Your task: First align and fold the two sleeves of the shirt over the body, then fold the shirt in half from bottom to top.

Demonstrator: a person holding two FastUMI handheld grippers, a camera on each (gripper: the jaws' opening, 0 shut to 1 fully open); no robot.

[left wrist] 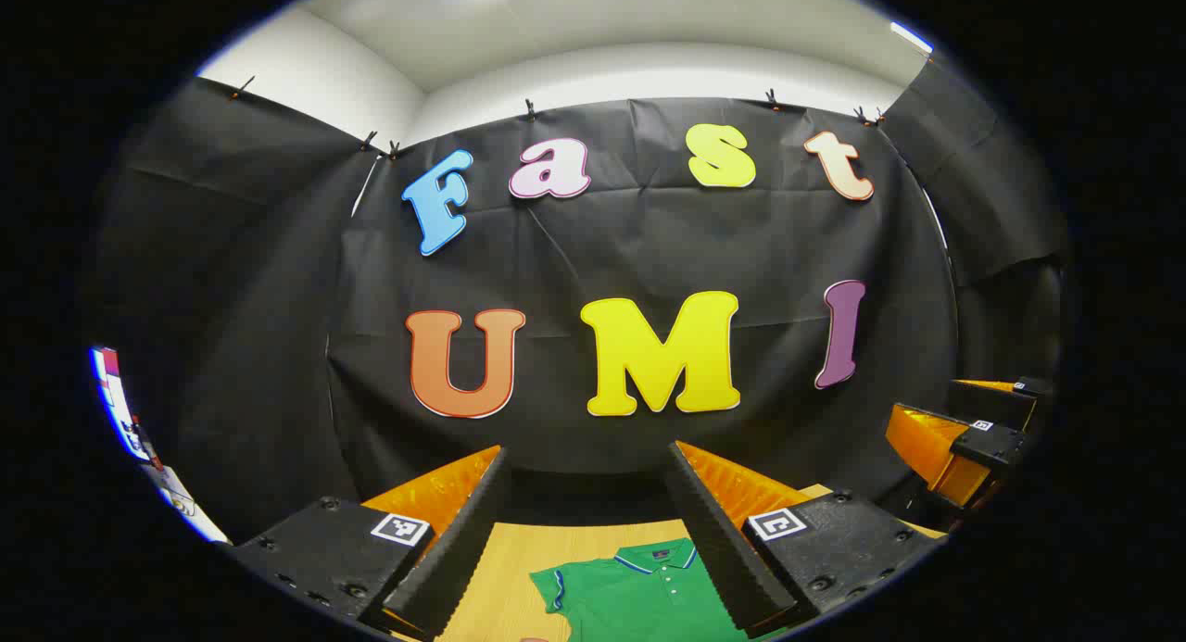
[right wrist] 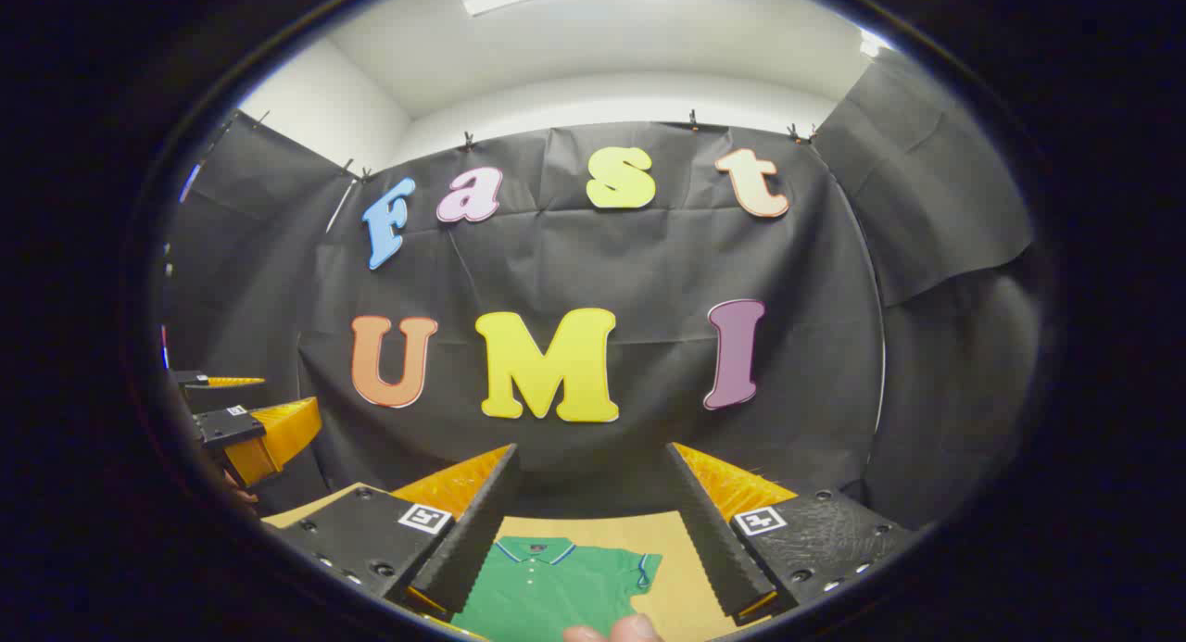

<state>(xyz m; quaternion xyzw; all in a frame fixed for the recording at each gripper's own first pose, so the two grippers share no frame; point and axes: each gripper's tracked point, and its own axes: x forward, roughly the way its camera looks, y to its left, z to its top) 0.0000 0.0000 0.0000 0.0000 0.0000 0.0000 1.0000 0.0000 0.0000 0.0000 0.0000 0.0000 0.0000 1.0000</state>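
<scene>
A green polo shirt (left wrist: 639, 591) lies flat on the wooden desk (left wrist: 500, 568), collar toward the black cloth wall (left wrist: 649, 253), its short sleeves spread. The left gripper (left wrist: 586, 531) and the right gripper (right wrist: 590, 531) hang above it side by side, jaws spread wide and grasping nothing. A fingertip (right wrist: 611, 631) pokes in at the right gripper view's bottom edge, just beside the shirt.

Nothing legible: square black-and-white marker tags (left wrist: 400, 529) sit on each hand-held gripper, bearing patterns, not words.
</scene>
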